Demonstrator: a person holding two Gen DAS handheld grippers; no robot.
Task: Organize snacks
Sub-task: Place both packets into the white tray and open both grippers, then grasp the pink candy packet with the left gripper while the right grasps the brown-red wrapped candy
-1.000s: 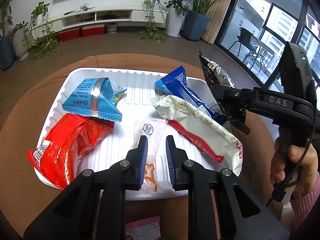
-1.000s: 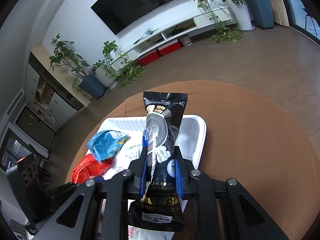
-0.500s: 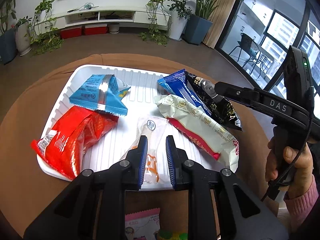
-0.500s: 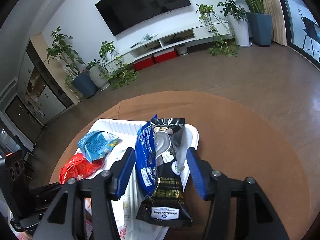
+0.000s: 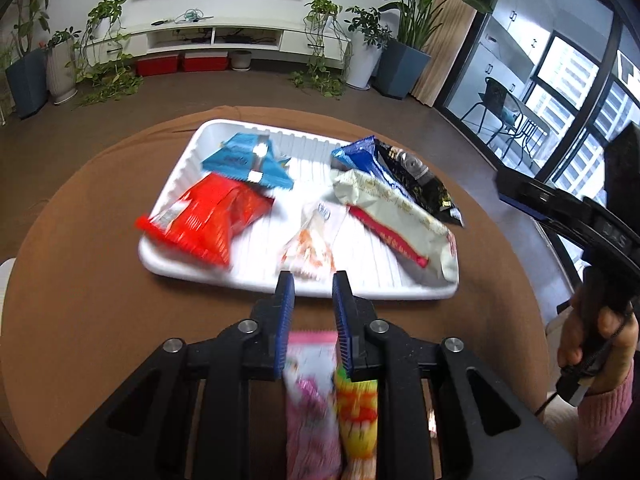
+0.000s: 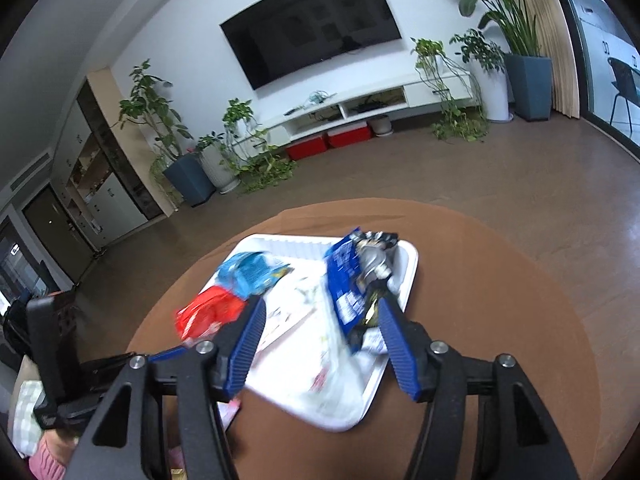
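White ribbed plastic tray (image 5: 256,280) sat on the round brown counter (image 5: 80,320), holding the snacks: red packet (image 5: 204,220) near left, light blue packet (image 5: 244,160) far left, clear orange-print packet (image 5: 308,248) near middle, cream packet (image 5: 392,208), dark blue packet (image 5: 360,156) and black packet (image 5: 420,184) right. Left gripper (image 5: 313,304) hovered over the near counter, jaws just opening, narrow gap, empty; pink packet (image 5: 312,392) and yellow packet (image 5: 356,400) lay beneath. Right gripper (image 6: 320,320) had just spread, pinching nothing.
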